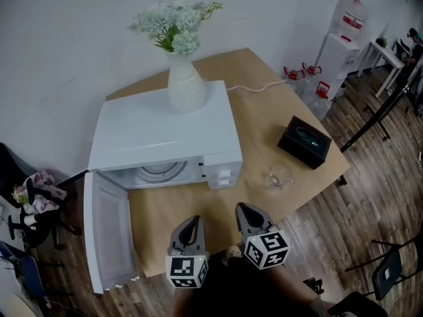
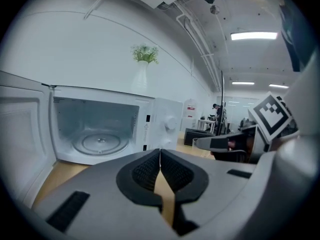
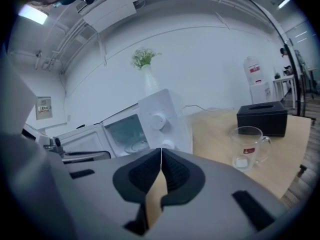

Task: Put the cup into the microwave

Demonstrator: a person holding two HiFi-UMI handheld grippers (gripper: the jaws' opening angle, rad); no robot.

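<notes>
The left tongs (image 2: 160, 151) and the right tongs (image 3: 161, 150) are hovering side by side over the near edge of the counter (image 1: 264, 121), each with its jaws pressing together on nothing. The glass cup (image 1: 278, 177) is standing upright on the counter, right of the microwave (image 1: 165, 134) and apart from both tongs. The microwave door (image 1: 106, 233) is hanging wide open, exposing the turntable (image 1: 158, 172).

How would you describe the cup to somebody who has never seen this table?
Start at the white microwave on the wooden table. Just right of its control panel, near the table's front edge, stands the cup. Unlike the black box beyond it, it is clear glass with a handle.
</notes>
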